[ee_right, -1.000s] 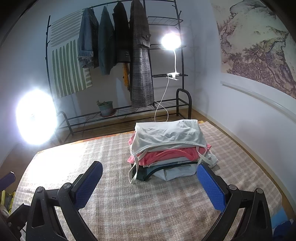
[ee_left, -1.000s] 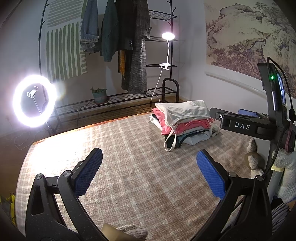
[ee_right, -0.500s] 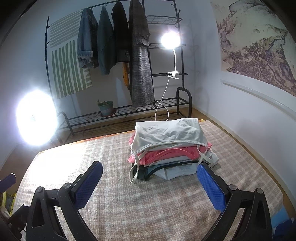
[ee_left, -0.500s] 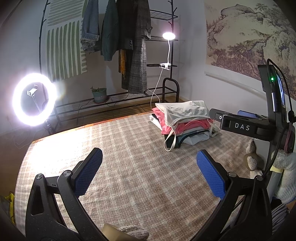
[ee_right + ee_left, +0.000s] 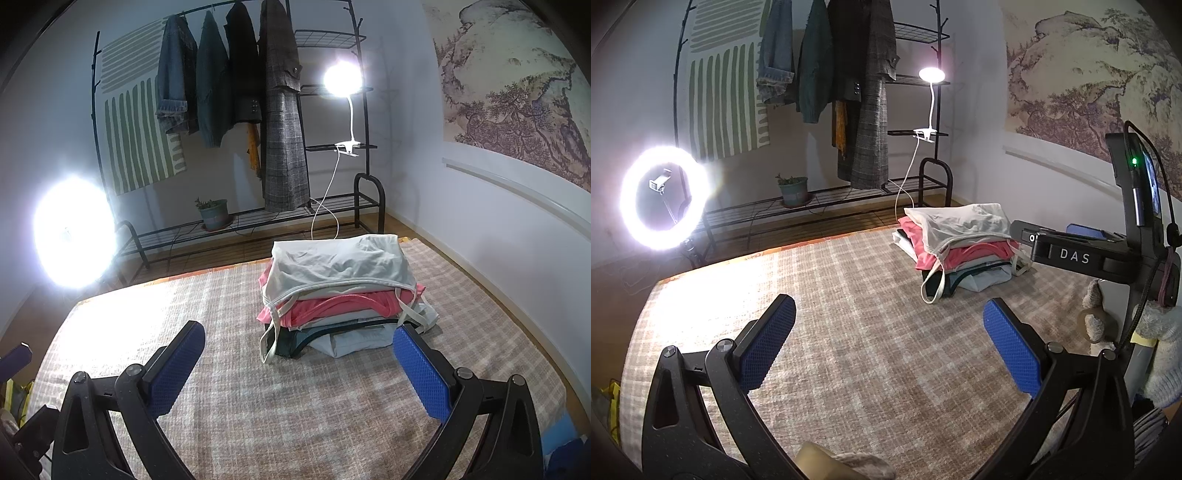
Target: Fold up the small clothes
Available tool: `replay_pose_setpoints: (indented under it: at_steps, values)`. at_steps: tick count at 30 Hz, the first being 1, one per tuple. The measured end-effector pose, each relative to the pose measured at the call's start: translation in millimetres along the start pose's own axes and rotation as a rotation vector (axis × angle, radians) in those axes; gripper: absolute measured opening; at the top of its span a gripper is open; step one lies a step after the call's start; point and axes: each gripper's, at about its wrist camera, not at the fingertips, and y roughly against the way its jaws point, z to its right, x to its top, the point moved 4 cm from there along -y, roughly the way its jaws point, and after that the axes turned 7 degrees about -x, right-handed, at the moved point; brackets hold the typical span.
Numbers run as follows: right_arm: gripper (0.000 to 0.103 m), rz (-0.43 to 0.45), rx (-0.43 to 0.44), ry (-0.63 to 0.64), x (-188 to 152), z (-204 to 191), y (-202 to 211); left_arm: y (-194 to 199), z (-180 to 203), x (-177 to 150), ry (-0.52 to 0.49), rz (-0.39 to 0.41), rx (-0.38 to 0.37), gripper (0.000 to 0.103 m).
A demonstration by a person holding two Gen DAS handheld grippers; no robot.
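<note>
On the checked rug (image 5: pixel 295 406) both grippers, left gripper (image 5: pixel 886 343) and right gripper (image 5: pixel 295 363), hang wide and empty, and a careless brush could topple the folded stack (image 5: pixel 340 291) with its dangling straps.

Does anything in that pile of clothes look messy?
A little. The pile of clothes is stacked, but a white strap dangles in a loop off its front left corner onto the blanket.

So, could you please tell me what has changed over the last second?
Hardly anything: the right gripper has crept slightly nearer the pile of folded clothes. Nothing was grasped or released. The left gripper is as open and empty as before, and the pile is undisturbed.
</note>
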Motion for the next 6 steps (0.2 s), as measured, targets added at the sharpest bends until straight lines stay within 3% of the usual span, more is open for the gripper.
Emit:
replay_pose_setpoints:
  at_steps: [6]
  values:
    - [0.103, -0.001, 0.002, 0.002, -0.4, 0.5, -0.2, 3.1, -0.9, 1.3, 0.006, 0.026, 0.006, 0.103]
